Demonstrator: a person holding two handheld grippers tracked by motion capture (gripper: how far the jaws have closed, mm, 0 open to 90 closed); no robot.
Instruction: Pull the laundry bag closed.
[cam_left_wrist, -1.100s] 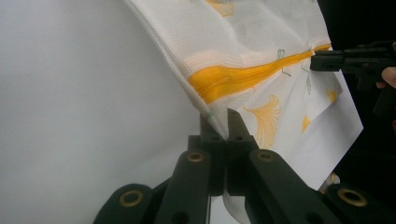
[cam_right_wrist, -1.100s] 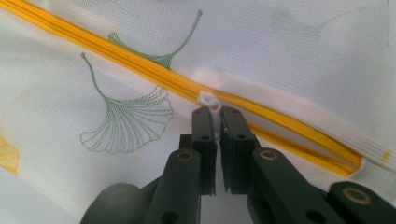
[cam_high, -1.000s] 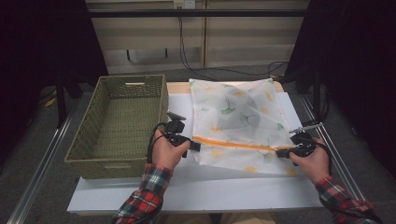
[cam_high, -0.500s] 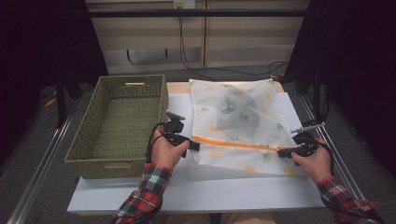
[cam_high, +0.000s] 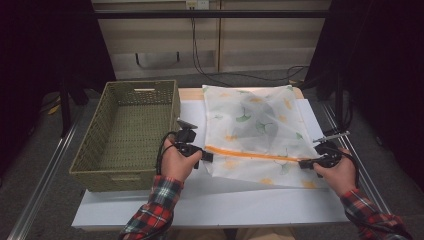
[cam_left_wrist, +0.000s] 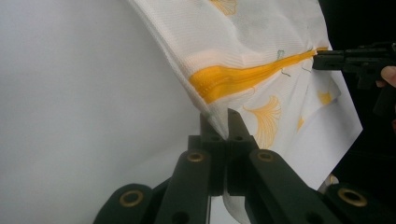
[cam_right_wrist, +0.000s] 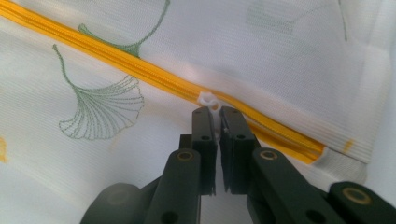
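A white mesh bag (cam_high: 255, 120) printed with ginkgo leaves lies on the white table top (cam_high: 225, 205). An orange zipper (cam_high: 250, 154) runs across its near part. My left gripper (cam_high: 207, 156) is shut on the bag's left corner fabric (cam_left_wrist: 212, 114), just below the zipper's end (cam_left_wrist: 243, 77), and lifts it a little. My right gripper (cam_high: 303, 163) is at the zipper's right end. There its jaws (cam_right_wrist: 215, 112) pinch the small white zipper pull (cam_right_wrist: 208, 99). The right gripper (cam_left_wrist: 327, 59) also shows far off along the zipper in the left gripper view.
A green woven basket (cam_high: 87, 150) stands empty at the left of the table, close beside my left hand. Metal rails (cam_high: 45, 180) run along both table sides. Cables (cam_high: 200, 60) hang down the back wall.
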